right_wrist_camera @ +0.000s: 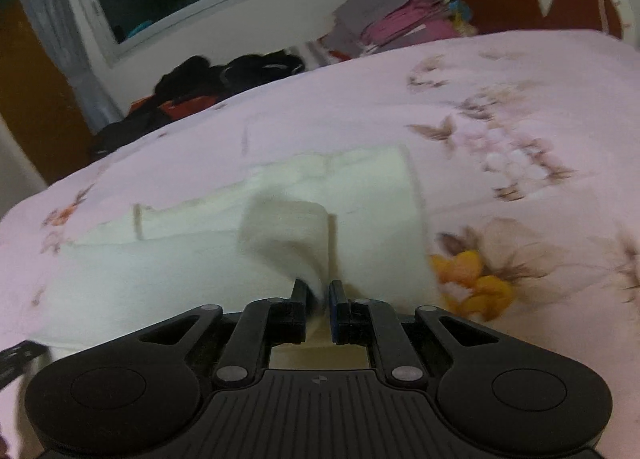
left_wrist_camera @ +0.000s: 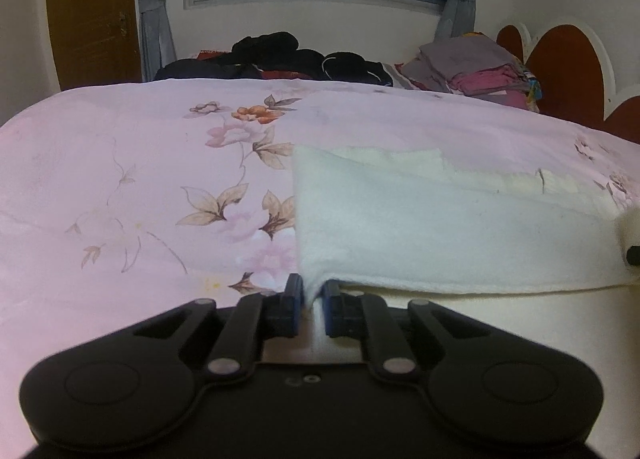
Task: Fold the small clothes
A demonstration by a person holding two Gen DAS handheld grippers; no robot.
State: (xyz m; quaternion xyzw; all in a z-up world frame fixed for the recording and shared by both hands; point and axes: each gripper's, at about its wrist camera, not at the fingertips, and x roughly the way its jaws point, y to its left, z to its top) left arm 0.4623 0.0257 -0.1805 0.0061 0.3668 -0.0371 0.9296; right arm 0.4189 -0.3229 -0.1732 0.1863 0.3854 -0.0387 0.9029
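Garment (left_wrist_camera: pixel 440 235) on bedspread (left_wrist_camera: pixel 120 179) (clothes pile (left_wrist_camera: pixel 280 59) behind).

Right claw (right_wrist_camera: pixel 318 291) pinches a white cloth (right_wrist_camera: pixel 200 259) on the floral bedsheet (right_wrist_camera: pixel 500 107).

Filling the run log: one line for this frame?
left gripper: shut on white cloth | right gripper: shut on white cloth | cloth on floral bedsheet, near edge lifted

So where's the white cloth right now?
The white cloth lies on the pink flowery bedspread, right of the flower print in the left wrist view, with its near edge pinched by the left gripper and right gripper.
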